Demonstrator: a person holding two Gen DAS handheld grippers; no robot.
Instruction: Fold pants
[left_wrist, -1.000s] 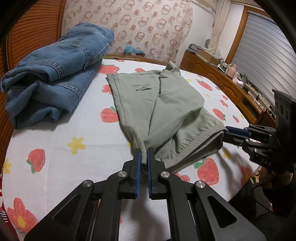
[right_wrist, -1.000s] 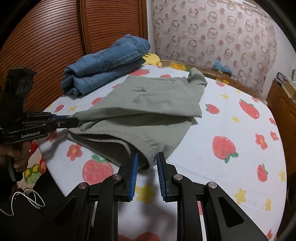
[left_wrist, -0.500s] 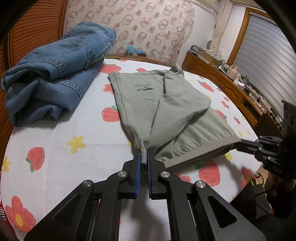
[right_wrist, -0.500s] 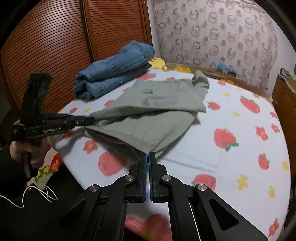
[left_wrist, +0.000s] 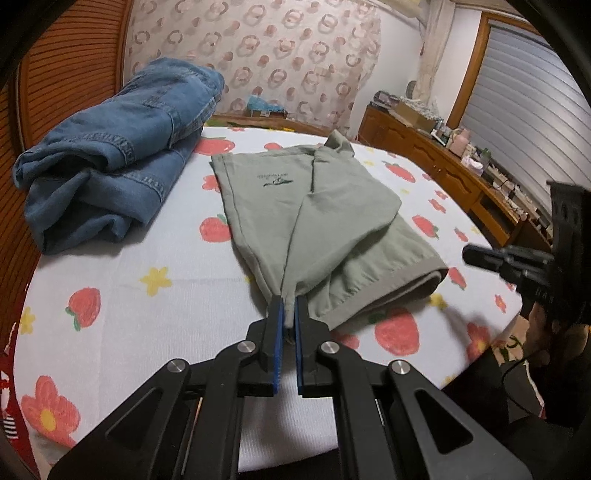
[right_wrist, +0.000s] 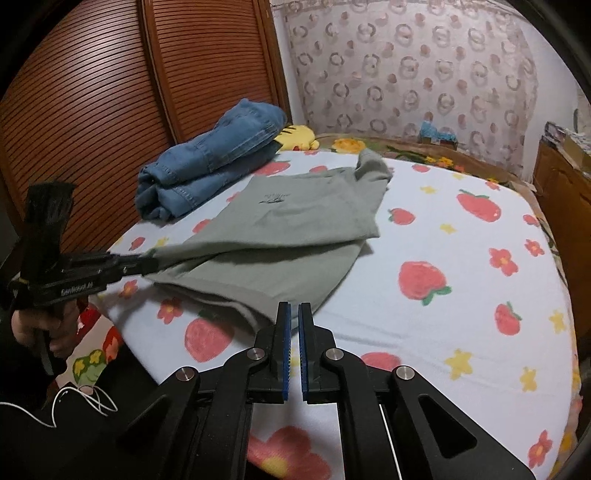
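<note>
Right wrist view shows our right claw (right_wrist: 294, 306) nearly pressed together, empty, having lost the hem it pinched. Our left claw (left_wrist: 288, 301) still pinches the green pants (left_wrist: 314, 218) lying ahead on the bed (left_wrist: 110, 295), so we must regrasp.

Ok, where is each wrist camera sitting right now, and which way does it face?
Left wrist: on the left gripper at the bed's near edge, facing the curtain across the green pants; its fingers pinch a pants corner, right gripper at right.
Right wrist: on the right gripper, facing the louvered doors and curtain; its fingers are shut on nothing visible, left gripper and left hand at left.
Shared: pants, folded jeans, strawberry sheet.
</note>
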